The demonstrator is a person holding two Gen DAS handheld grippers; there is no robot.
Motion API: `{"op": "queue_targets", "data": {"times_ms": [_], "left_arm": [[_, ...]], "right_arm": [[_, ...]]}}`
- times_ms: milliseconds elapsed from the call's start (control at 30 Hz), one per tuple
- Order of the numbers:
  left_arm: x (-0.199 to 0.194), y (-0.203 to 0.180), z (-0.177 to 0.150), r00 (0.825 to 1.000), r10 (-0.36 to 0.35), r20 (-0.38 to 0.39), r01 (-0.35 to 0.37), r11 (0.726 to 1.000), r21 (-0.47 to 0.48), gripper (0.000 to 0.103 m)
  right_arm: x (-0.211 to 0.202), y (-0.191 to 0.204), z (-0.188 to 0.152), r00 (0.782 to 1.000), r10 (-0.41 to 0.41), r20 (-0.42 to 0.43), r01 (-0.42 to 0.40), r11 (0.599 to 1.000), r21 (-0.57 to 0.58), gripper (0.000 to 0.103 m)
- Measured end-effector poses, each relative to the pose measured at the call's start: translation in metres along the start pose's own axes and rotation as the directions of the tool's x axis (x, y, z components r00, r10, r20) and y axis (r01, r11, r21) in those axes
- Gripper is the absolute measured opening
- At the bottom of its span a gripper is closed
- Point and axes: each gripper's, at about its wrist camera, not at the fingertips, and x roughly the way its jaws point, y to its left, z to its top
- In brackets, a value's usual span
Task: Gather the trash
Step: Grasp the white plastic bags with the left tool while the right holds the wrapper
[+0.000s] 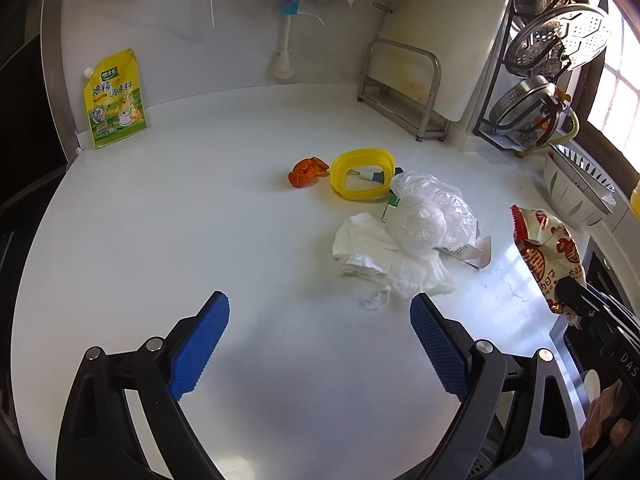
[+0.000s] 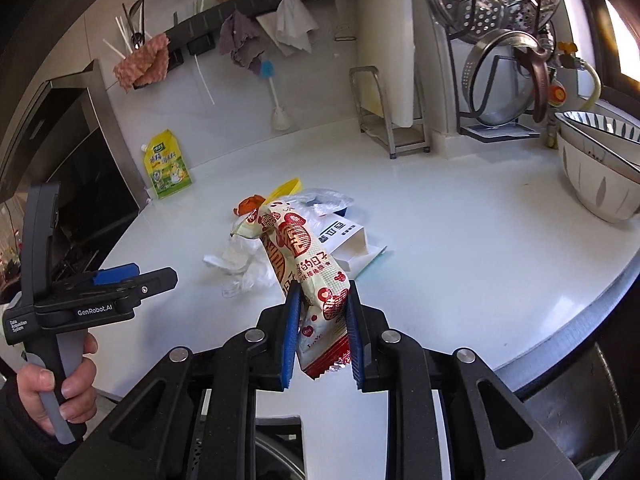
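Note:
My right gripper [image 2: 322, 300] is shut on a cream and red snack wrapper [image 2: 304, 256], held above the counter's front edge; the wrapper also shows in the left wrist view [image 1: 548, 252]. My left gripper [image 1: 320, 312] is open and empty, low over the white counter [image 1: 200, 220], just short of a trash pile: crumpled white tissue [image 1: 376, 252], clear plastic wrap [image 1: 432, 208], a yellow plastic ring [image 1: 362, 174], an orange scrap [image 1: 306, 171] and a small white carton [image 2: 348, 240].
A yellow seasoning pouch [image 1: 114, 100] leans on the back wall at left. A steel cutting-board rack [image 1: 404, 88] and a pot-lid rack [image 1: 552, 60] stand at the back right. Stacked bowls [image 2: 600, 168] sit at the right. A stove is left of the counter.

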Motion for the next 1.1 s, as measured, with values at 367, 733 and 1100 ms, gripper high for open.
{"op": "queue_targets", "data": {"times_ms": [367, 733, 1100], "left_arm": [[0.022, -0.037, 0.036, 0.999, -0.026, 0.024, 0.026, 1.000, -0.003, 0.091], [0.068, -0.046, 0.029, 0.999, 0.005, -0.044, -0.003, 0.999, 0.041, 0.092], [0.084, -0.043, 0.030, 0.990, -0.087, -0.111, 0.091, 0.995, 0.030, 0.072]], "right_arm": [[-0.004, -0.008, -0.001, 1.000, -0.014, 0.021, 0.013, 1.000, 0.022, 0.021], [-0.005, -0.007, 0.000, 1.000, -0.010, 0.021, 0.009, 1.000, 0.022, 0.021], [-0.005, -0.006, 0.000, 1.000, -0.008, 0.023, 0.007, 1.000, 0.022, 0.021]]}}
